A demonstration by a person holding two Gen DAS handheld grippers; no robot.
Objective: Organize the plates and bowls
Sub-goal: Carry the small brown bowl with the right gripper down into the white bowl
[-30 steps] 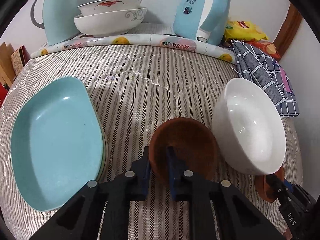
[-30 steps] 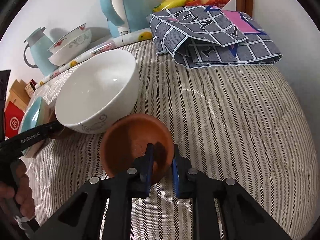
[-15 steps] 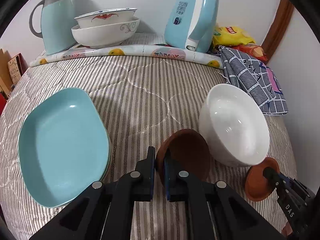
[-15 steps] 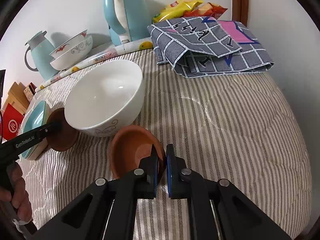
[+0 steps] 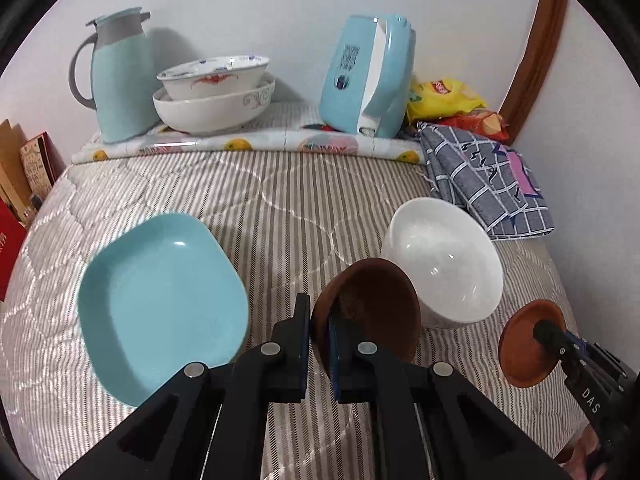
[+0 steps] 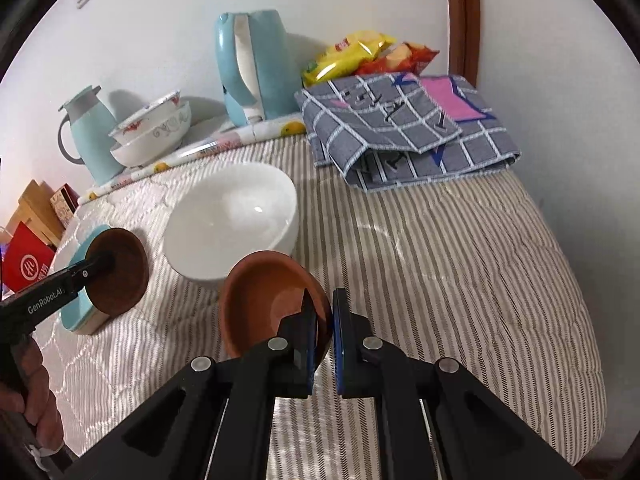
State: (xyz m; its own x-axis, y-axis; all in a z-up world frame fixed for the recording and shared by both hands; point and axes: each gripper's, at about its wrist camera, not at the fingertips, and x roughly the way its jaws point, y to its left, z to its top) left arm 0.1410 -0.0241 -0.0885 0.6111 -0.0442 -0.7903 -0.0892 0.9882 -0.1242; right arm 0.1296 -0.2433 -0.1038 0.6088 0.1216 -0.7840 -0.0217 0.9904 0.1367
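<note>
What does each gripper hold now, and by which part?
The left gripper pinches a dark brown saucer by its rim. The right gripper pinches a terracotta saucer by its rim.

Both the left gripper (image 5: 319, 334) and right gripper (image 6: 325, 330) are matte black with blue-edged finger pads and 4 silver screws each. White lettering reads "GenRobot.AI" on 1 and "DAS" on the other. A bare-skinned hand (image 6: 34, 396) shows at the lower left.

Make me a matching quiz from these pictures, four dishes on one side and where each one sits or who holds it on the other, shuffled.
Things:
1. dark brown dish
2. orange-brown dish
3. white bowl
4. teal plate

Places:
A. on the striped quilt, far left
B. pinched by the right hand-held gripper
C. pinched by the left hand-held gripper
D. on the quilt, beside the checked cloth

Pairs: 1-C, 2-B, 3-D, 4-A
</note>
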